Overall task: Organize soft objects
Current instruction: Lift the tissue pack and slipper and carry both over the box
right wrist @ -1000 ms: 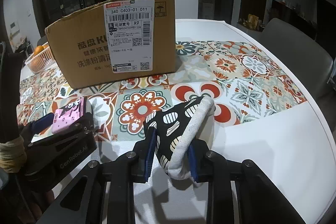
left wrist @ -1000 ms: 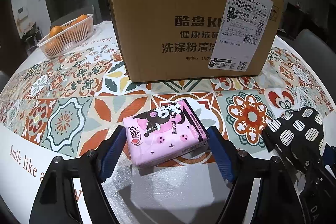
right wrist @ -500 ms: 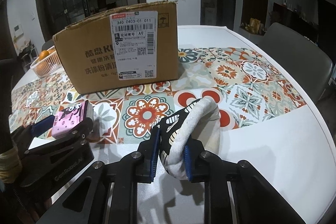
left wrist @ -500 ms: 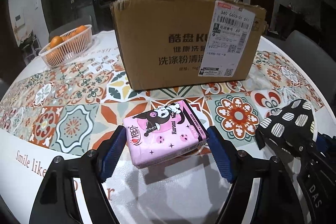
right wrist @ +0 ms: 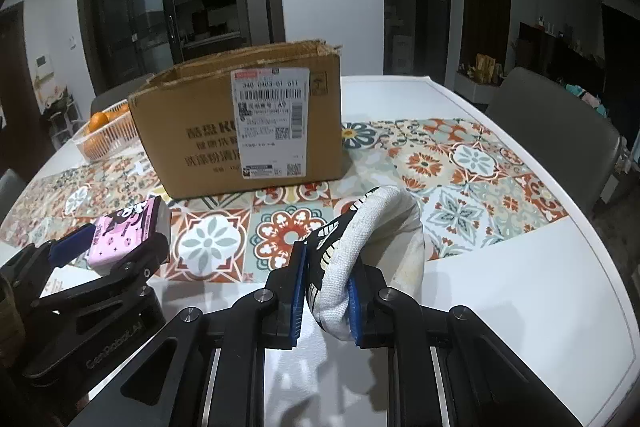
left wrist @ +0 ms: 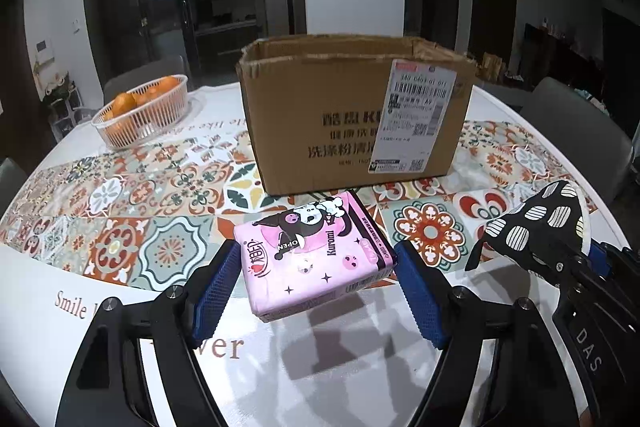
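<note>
Both soft items [left wrist: 314, 259] [right wrist: 360, 247] between tool pads [left wrist: 216, 291] [right wrist: 298, 291]

Cardboard box [left wrist: 352, 119] at the table's [left wrist: 360, 367] middle, basket of oranges [left wrist: 142, 113] behind and left of it. Before the box, tissue pack [left wrist: 316, 259] to the left, oven mitt [right wrist: 360, 247] to the right, well apart.

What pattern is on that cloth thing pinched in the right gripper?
Black with white striped ovals, cream lining; the oven mitt shows it best in the left wrist view.

Pink tissue pack [left wrist: 316, 259], black-and-white spotted mitt [left wrist: 536, 227].
</note>
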Demonstrator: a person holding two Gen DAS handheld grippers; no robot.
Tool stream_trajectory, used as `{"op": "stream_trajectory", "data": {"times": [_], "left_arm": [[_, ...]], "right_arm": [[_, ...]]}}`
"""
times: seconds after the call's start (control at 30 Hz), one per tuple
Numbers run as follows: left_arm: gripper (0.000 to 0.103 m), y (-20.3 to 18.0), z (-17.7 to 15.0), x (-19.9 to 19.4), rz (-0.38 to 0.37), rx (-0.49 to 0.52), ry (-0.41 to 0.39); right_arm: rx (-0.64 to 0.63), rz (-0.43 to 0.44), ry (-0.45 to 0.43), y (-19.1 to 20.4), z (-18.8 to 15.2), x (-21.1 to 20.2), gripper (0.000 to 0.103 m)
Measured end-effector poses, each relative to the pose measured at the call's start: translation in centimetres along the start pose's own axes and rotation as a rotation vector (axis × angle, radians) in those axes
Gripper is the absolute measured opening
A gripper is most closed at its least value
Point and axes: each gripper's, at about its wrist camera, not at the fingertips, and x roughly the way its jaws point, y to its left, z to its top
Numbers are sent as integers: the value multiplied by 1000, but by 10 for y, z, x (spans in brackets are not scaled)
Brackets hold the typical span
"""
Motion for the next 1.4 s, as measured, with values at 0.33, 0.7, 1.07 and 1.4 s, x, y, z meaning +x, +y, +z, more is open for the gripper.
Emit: {"op": "stream_trajectory", "data": {"times": [0.33, 0.7, 1.07, 1.4], "left_arm": [[77, 4, 13, -34, 2, 2, -87], [77, 6, 36, -62, 0, 20, -190], [77, 8, 61, -77, 8, 38, -279], [77, 10, 79, -82, 16, 46, -342]], "right_arm": [[-19, 12, -87, 3, 14, -28, 19], [-32, 22, -191, 6, 37, -52, 19], [-29, 33, -280, 9, 64, -63, 19], [-33, 45, -355, 14, 87, -66, 19]]}}
